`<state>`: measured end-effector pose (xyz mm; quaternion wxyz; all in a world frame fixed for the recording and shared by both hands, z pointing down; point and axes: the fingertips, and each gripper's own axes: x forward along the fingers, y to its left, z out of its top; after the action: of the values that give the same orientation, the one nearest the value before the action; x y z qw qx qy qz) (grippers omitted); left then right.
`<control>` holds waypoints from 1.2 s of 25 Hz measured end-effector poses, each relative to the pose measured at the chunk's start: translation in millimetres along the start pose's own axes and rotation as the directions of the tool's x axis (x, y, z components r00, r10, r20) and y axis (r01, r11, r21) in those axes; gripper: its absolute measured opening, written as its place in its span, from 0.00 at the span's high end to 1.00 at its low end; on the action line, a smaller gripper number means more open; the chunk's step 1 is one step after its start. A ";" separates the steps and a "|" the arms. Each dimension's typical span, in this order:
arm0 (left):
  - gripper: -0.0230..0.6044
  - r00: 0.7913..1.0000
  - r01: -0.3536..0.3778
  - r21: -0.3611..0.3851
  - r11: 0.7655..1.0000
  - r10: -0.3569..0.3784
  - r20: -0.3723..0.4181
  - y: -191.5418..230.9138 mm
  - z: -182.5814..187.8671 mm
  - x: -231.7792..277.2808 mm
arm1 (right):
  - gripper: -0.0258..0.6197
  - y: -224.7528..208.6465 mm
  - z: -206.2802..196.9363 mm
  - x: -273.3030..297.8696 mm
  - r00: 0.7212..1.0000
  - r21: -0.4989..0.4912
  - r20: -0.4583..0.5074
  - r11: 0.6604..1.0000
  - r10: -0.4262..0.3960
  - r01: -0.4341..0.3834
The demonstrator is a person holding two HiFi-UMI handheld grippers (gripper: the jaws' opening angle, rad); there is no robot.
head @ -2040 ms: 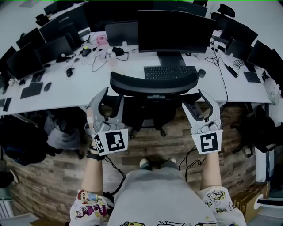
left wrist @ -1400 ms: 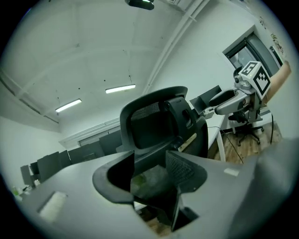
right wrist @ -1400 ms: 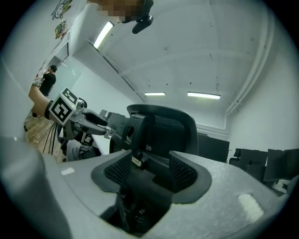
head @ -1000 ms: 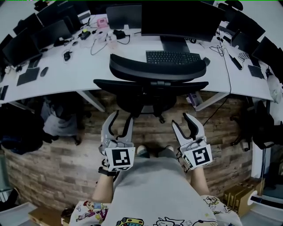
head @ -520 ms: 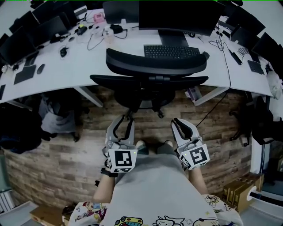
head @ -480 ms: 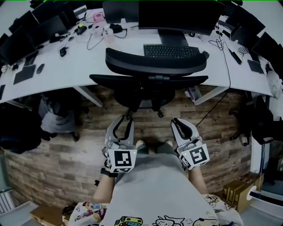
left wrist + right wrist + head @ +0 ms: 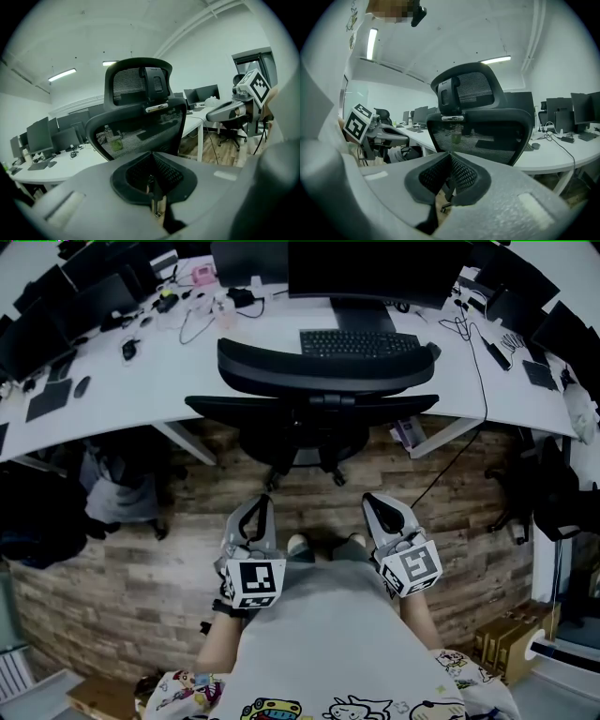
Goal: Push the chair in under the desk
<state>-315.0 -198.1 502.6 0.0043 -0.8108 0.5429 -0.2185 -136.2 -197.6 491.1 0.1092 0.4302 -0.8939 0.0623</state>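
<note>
From the head view, the chair (image 7: 323,381) stands in front of me with its seat under the desk (image 7: 141,395). Its headrest overlaps the desk edge just short of the keyboard (image 7: 361,341), so I judge it about as far in as it goes. My left gripper (image 7: 255,507) and right gripper (image 7: 380,503) hang low by my body, well apart from the chair, over the plank floor.

In the left gripper view my jaws are pressed together with nothing between them. Beyond them are the mesh back and the headrest.

The right gripper view shows the same: jaws together and empty, with the chair's back ahead of me.

I expect the chair to be fairly heavy but to roll easily on its wheeled base (image 7: 305,463). The mesh would give under a push. For any last nudge I would press on the stiff frame at both sides of the backrest, evenly, so it does not swivel.
</note>
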 end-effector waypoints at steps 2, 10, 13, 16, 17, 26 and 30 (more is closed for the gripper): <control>0.95 1.000 0.004 -0.011 1.000 -0.004 -0.007 0.0 -3.4 0.4 | 0.96 -1.0 -2.9 0.2 1.000 0.010 -0.006 1.000 0.000 0.000; 0.95 0.999 -0.003 -0.044 0.999 0.002 -0.034 5.1 -12.0 0.3 | 0.96 3.3 -4.7 -1.0 1.000 -0.013 -0.022 1.000 0.008 -0.009; 0.95 0.999 -0.004 -0.051 0.999 0.002 -0.035 6.8 -12.3 0.8 | 0.96 2.7 -5.2 -0.3 1.000 -0.006 -0.021 1.000 0.014 -0.014; 0.95 0.999 -0.005 -0.055 0.998 0.003 -0.035 8.2 -12.0 0.8 | 0.96 3.3 -5.1 1.0 0.999 -0.016 -0.029 1.000 0.018 -0.019; 0.95 0.999 -0.005 -0.055 0.998 0.003 -0.035 8.5 -12.0 0.8 | 0.96 3.4 -5.2 1.0 0.999 -0.015 -0.029 1.000 0.019 -0.020; 0.95 1.000 -0.009 -0.053 0.999 0.008 -0.029 9.9 -11.6 1.0 | 0.96 -0.8 -3.4 0.8 1.000 -0.006 -0.017 1.000 0.007 -0.007; 0.95 1.000 -0.014 -0.055 0.998 0.013 -0.025 11.7 -11.4 0.9 | 0.96 -0.6 -3.3 1.9 1.000 0.000 -0.010 1.000 0.010 -0.010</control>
<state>-329.0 -201.0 510.4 -0.0231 -0.8042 0.5543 -0.2134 -136.4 -198.7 494.8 0.1135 0.4256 -0.8954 0.0650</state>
